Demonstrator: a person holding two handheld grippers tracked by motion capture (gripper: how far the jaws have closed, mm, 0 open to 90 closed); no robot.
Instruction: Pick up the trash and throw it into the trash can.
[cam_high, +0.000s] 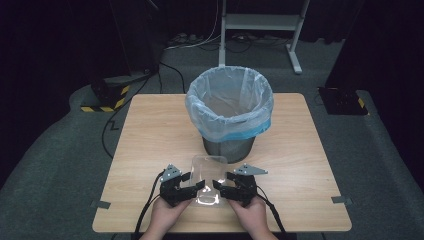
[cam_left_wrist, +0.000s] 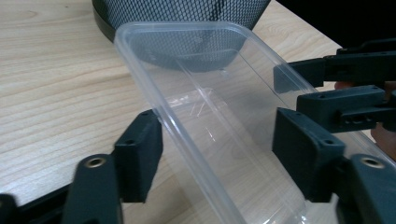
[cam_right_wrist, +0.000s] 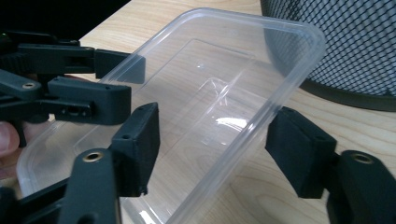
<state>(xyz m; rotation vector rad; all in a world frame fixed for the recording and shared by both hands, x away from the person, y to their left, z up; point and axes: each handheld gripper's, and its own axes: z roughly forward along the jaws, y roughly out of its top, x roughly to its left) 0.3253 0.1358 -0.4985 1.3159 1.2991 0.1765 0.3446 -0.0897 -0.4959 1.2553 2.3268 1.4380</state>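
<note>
I see a clear tub (cam_high: 207, 176) on the table (cam_high: 150, 130), near the front edge, just in front of the bin (cam_high: 230, 107). The tub has nothing in it; I can see the wood through its bottom. The bin is a dark mesh basket with a pale plastic liner (cam_high: 200, 110) folded over its rim, and I cannot see its bottom well enough to say what lies inside.

My left gripper (cam_high: 186, 186) stands at the left long side of the tub, and my right gripper (cam_high: 223, 186) at the right long side. In the left gripper view the left rim of the tub (cam_left_wrist: 187, 93) runs between the two jaws; one pad is very near it, the other stands clear. In the right gripper view the right rim (cam_right_wrist: 261, 116) also passes between the jaws, and both pads stand apart from it. So both grippers are about half open and straddle a wall of the tub without pressing it.

The table has wide free room on the left and right of the bin. The high view shows the liner, the floor cables (cam_high: 107, 130) and a white frame (cam_high: 260, 25) behind the table. The gripper views show the bin mesh (cam_right_wrist: 355, 42) close behind the tub.
</note>
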